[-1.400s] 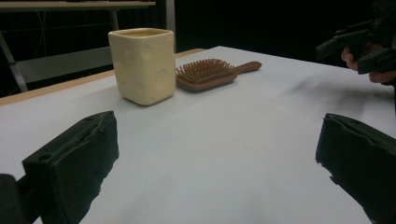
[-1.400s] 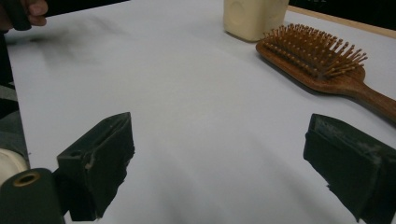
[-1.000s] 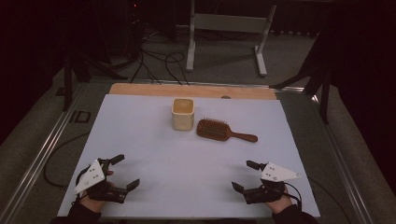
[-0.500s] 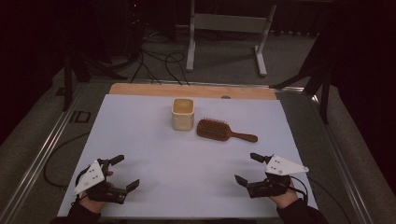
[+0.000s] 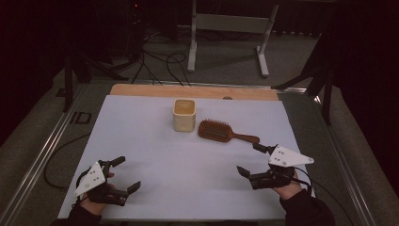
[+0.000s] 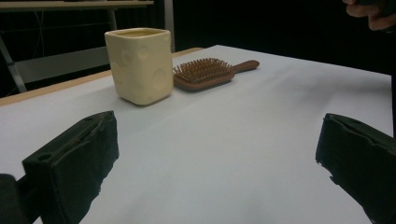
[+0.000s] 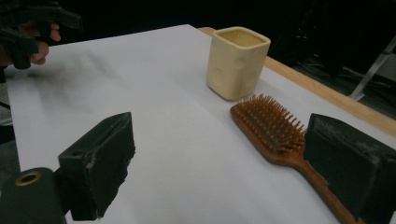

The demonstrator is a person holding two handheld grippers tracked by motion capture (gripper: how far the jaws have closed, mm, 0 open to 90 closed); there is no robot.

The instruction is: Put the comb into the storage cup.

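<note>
Closing in from the near right corner, the right gripper (image 5: 255, 160) has slid forward and up the bench (image 5: 141, 136) over the last second, and its far jaw tip now sits just short of the brush (image 5: 226, 132) handle; that reads as the start of a reach for the brush. The left gripper (image 5: 123, 174) has barely stirred at the near left, jaws spread and empty. From the high view the brush lies flat, bristles up, just beside the cup (image 5: 184, 115), its long axis running across the bench, head toward the cup, handle toward the right edge.

Left gripper view: jaws wide apart, cup (image 6: 140, 63) and brush (image 6: 205, 73) well ahead.

Right gripper view: jaws spread, nothing pinched, the brush (image 7: 275, 128) handle running down toward the right-hand jaw, head pointing away at the cup (image 7: 237, 61).
</note>
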